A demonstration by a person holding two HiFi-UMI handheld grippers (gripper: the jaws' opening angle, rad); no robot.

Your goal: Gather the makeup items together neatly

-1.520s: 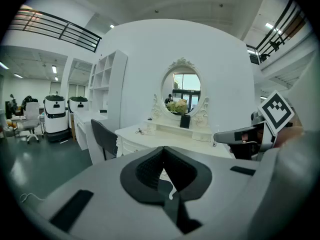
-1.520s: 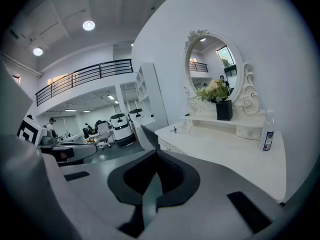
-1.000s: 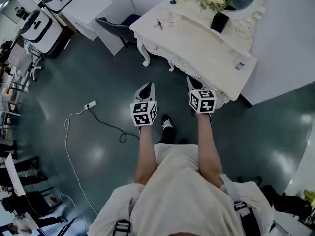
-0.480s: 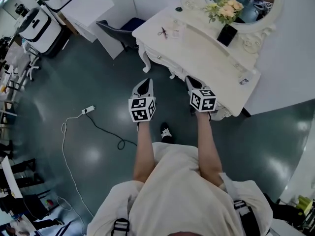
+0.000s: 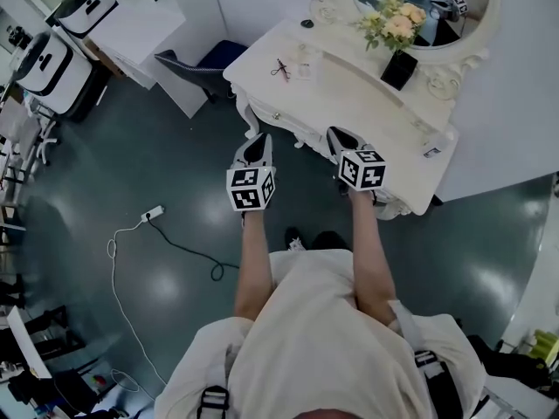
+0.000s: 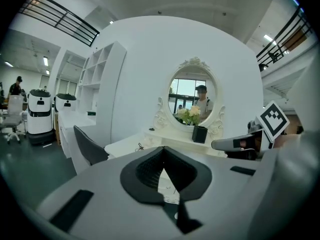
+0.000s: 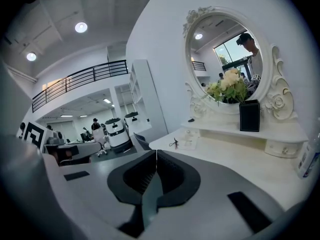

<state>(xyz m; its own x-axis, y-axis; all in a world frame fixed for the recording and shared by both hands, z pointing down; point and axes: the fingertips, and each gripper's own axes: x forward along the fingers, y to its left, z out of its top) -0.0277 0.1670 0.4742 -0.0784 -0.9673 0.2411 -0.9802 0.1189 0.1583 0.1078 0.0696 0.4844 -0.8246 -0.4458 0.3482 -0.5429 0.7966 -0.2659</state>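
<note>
Forearms outstretched and parallel, left gripper [image 5: 259, 142] closed, empty, just short of the worktop [image 5: 349, 99], right gripper [image 5: 339, 136] closed, empty, above its front edge, makeup items [image 5: 293, 66] at its left end.

no legible txt, labels or nos. anywhere

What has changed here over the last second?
The person stepped closer to the dressing table, bringing both grippers forward: the right gripper now reaches over its front edge, the left gripper is just short of its corner. Nothing was grasped or released. Both jaws stay shut and empty; the scissor-like tool and flowers sit untouched.
</note>
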